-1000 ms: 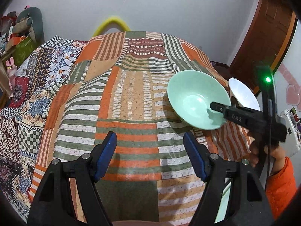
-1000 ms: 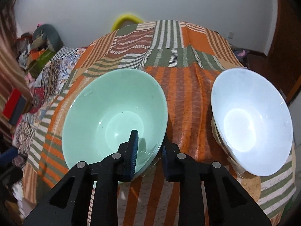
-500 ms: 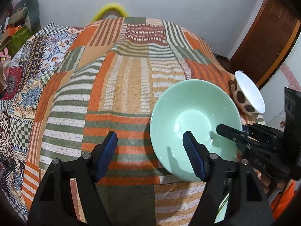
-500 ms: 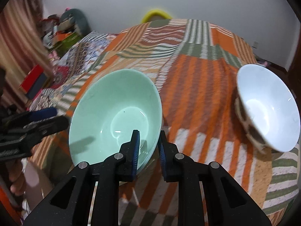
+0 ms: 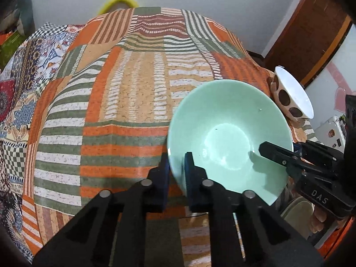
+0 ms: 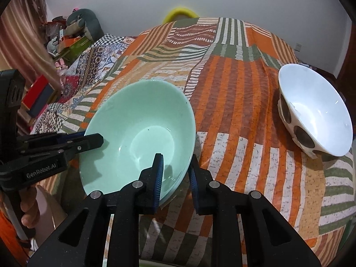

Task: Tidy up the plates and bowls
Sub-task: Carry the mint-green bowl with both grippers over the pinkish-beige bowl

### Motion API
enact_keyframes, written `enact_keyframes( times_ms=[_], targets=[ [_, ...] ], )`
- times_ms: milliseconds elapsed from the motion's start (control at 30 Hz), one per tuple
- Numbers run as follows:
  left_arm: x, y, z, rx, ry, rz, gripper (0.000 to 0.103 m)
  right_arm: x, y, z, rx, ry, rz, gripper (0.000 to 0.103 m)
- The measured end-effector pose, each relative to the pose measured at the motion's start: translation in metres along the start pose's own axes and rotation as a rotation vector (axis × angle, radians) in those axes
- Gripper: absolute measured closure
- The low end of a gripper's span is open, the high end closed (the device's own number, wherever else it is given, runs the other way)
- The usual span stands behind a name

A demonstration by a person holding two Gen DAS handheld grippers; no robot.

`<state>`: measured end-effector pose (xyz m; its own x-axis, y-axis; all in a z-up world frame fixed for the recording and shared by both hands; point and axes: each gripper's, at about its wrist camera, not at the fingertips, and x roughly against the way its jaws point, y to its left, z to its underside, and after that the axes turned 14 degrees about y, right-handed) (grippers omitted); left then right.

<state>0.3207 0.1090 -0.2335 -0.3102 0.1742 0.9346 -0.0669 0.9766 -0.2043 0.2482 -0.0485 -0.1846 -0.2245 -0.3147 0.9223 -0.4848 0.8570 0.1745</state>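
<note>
A mint green bowl (image 5: 229,133) is held above the striped cloth, also shown in the right wrist view (image 6: 138,138). My left gripper (image 5: 176,166) is shut on the bowl's near left rim. My right gripper (image 6: 175,169) is shut on the bowl's rim from the other side; it also shows in the left wrist view (image 5: 280,153). A white bowl with brown spots (image 6: 311,115) sits tilted on the cloth at the right, also in the left wrist view (image 5: 291,98).
The patchwork striped cloth (image 5: 124,102) covers the whole table. A pale green dish edge (image 5: 298,213) shows below the table at the right. Clutter and boxes (image 6: 66,42) lie at the far left. A brown door (image 5: 311,29) is at the back right.
My left gripper has closed on the green bowl's rim; it was open a second ago. The bowl, held by my right gripper, moved left towards my left gripper.
</note>
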Motion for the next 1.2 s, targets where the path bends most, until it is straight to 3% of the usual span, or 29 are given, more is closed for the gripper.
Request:
enact_keyframes(
  times_ms=[400, 567, 933, 1200],
  targets=[
    [0.03, -0.014, 0.013, -0.039, -0.052, -0.017, 0.092, 0.014, 0.003, 0.01, -0.045, -0.009, 0.013, 0.086],
    [0.055, -0.023, 0.028, -0.06, -0.094, -0.029, 0.092, 0.039, 0.012, 0.021, -0.041, -0.057, 0.019, 0.086],
    [0.128, -0.04, 0.081, -0.085, -0.202, -0.056, 0.092, 0.102, 0.045, 0.049, 0.001, -0.176, 0.03, 0.086],
    [0.171, -0.036, 0.126, -0.076, -0.253, -0.064, 0.092, 0.122, 0.069, 0.07, 0.028, -0.215, 0.007, 0.086]
  ],
)
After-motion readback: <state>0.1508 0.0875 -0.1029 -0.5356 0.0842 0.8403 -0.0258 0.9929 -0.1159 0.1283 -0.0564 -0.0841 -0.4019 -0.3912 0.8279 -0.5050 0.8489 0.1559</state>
